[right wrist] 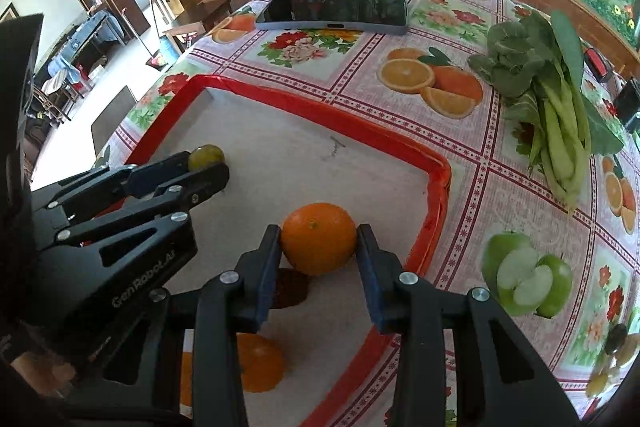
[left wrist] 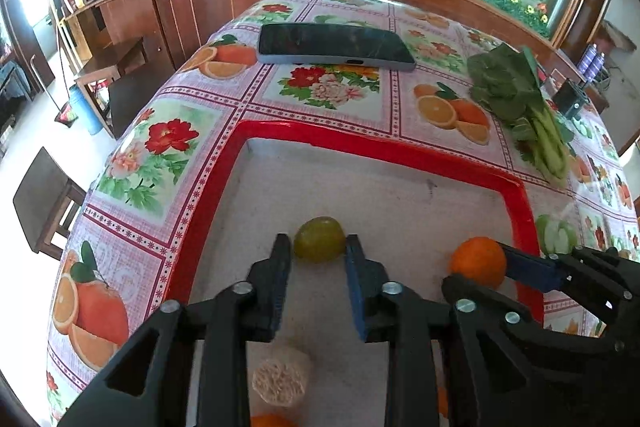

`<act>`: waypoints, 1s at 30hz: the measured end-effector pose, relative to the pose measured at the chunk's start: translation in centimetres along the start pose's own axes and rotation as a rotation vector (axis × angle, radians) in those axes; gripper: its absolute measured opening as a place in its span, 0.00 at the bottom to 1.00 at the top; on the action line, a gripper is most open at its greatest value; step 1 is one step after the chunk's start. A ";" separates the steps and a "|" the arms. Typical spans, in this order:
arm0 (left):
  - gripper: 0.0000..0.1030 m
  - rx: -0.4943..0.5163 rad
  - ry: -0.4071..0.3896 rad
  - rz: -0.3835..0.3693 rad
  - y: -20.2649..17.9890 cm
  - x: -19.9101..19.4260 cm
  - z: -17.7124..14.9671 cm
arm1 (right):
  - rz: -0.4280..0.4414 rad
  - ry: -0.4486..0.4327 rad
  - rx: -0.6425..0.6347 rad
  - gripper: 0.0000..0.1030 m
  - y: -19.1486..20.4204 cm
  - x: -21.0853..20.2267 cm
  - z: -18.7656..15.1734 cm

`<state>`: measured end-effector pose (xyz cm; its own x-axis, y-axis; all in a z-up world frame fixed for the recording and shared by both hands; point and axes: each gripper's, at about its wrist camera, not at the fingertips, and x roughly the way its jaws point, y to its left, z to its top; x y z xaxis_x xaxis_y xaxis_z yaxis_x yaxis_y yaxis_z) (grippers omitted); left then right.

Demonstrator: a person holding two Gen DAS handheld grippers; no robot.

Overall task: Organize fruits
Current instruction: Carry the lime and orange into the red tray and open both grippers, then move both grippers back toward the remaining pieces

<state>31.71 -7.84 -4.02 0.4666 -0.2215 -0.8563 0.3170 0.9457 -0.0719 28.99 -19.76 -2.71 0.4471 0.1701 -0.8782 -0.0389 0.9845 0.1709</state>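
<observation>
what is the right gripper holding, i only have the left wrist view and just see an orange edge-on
Observer: In the right wrist view the right gripper has its fingers on both sides of a whole orange, over the red-rimmed tray.
Operator: anything under that orange
Observer: Yes, a dark brown item lies on the tray just below it; I cannot tell what it is.
Operator: more fruit near there
Observer: Another orange sits on the tray closer to the camera, partly behind the right gripper's finger.
Operator: and my left gripper from that side
Observer: The left gripper shows side-on, with the green fruit at its fingertips.
</observation>
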 end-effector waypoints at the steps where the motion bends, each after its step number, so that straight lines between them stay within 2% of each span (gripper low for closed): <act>1: 0.39 -0.002 -0.002 0.014 0.1 0.1 0.0 | -0.004 0.002 -0.003 0.39 0.0 0.0 0.0; 6: 0.59 -0.031 -0.008 0.042 0.7 0.0 0.1 | -0.024 0.004 -0.015 0.46 0.1 -0.2 0.0; 12: 0.72 -0.032 -0.034 0.052 0.6 -1.0 -0.1 | -0.037 -0.012 -0.009 0.53 0.7 -1.4 -0.7; 14: 0.74 -0.035 -0.044 0.050 0.7 -1.5 -0.3 | -0.050 -0.020 -0.002 0.61 0.8 -2.0 -1.0; 19: 0.75 -0.062 -0.051 0.028 1.0 -2.6 -0.8 | -0.046 -0.042 0.031 0.62 0.8 -4.0 -2.1; 22: 0.75 -0.058 -0.059 0.024 0.9 -3.3 -1.4 | -0.061 -0.053 0.050 0.69 0.7 -5.1 -3.2; 30: 0.75 -0.059 -0.057 0.002 -0.7 -5.2 -3.5 | -0.052 -0.051 0.134 0.69 -1.0 -7.7 -7.9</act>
<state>26.17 -6.57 -1.26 0.5143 -0.2315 -0.8258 0.2677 0.9581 -0.1019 18.52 -21.74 0.33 0.4900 0.1136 -0.8643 0.1034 0.9769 0.1870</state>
